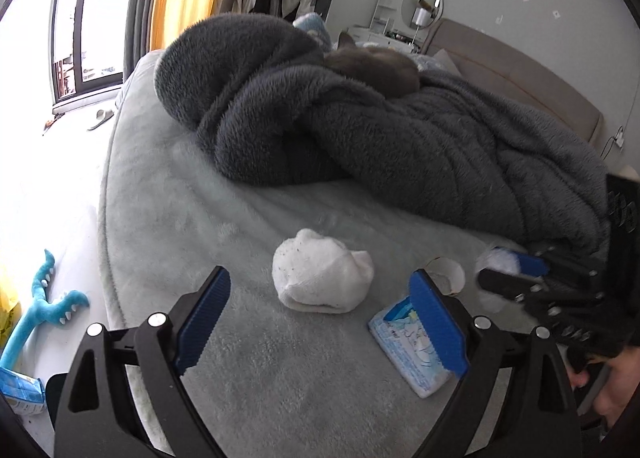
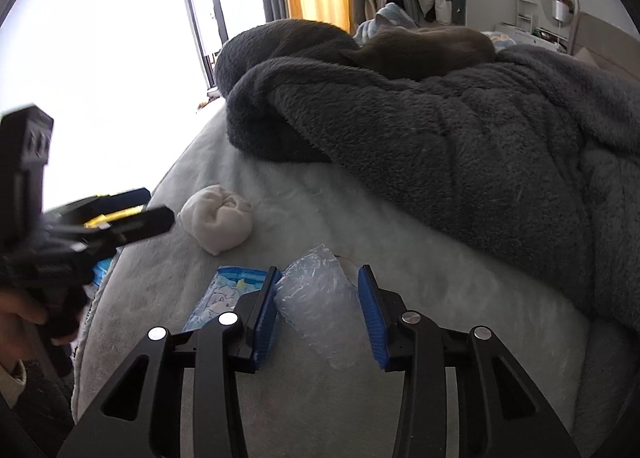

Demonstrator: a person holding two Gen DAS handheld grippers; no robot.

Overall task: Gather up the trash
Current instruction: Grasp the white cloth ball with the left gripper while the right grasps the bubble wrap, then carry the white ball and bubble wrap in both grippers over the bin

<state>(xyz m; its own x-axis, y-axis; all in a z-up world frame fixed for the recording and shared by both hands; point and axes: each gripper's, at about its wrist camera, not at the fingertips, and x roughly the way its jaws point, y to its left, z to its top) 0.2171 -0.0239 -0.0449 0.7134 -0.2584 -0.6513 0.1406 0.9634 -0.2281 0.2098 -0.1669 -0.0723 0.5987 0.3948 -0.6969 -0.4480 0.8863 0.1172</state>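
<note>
The left gripper hovers low over the bed, its jaws spread wide with nothing between them, the blue ribbed pads facing each other. Just ahead of it lies a balled white sock, soft and lumpy, speckled with dark lint. Under its right finger rests a flat tissue pack in pale blue printed plastic.

The right gripper is lower and further forward, jaws at a middling width around a crumpled clear wrapper. The wrapper's left edge touches the left pad; whether the right pad touches it cannot be told. In the left view that gripper comes in from the right edge, held by a hand, with the wrapper showing white between its tips and a torn paper cup-shaped scrap just beside it.

The bed cover is pale grey plush. A dark grey fleece blanket is heaped behind, thick and folded, with a grey cat curled on top. A teal plush toy lies on the floor.
</note>
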